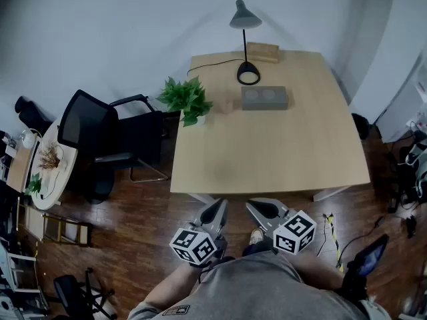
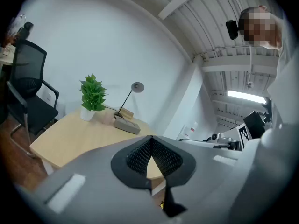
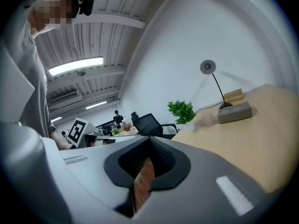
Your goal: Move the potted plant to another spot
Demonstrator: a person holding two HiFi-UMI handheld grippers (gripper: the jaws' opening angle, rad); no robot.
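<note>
the left tongs (image 1: 219, 209) and right tongs (image 1: 255, 209) are closed and empty. the plant (image 1: 187, 99) could be bumped off the counter (image 1: 280, 145) edge.

The surface (image 1: 280, 145) ahead of both tongs is finished in pale, matt wood. The floor (image 1: 133, 222) beneath them is laid in dark, glossy wooden planks. The left tongs (image 1: 220, 205) and right tongs (image 1: 251, 207) are moulded in matt grey plastic and fitted with black ribbed pads (image 2: 138, 155). The chair (image 1: 83, 129) ahead-left is backed in black mesh.
</note>
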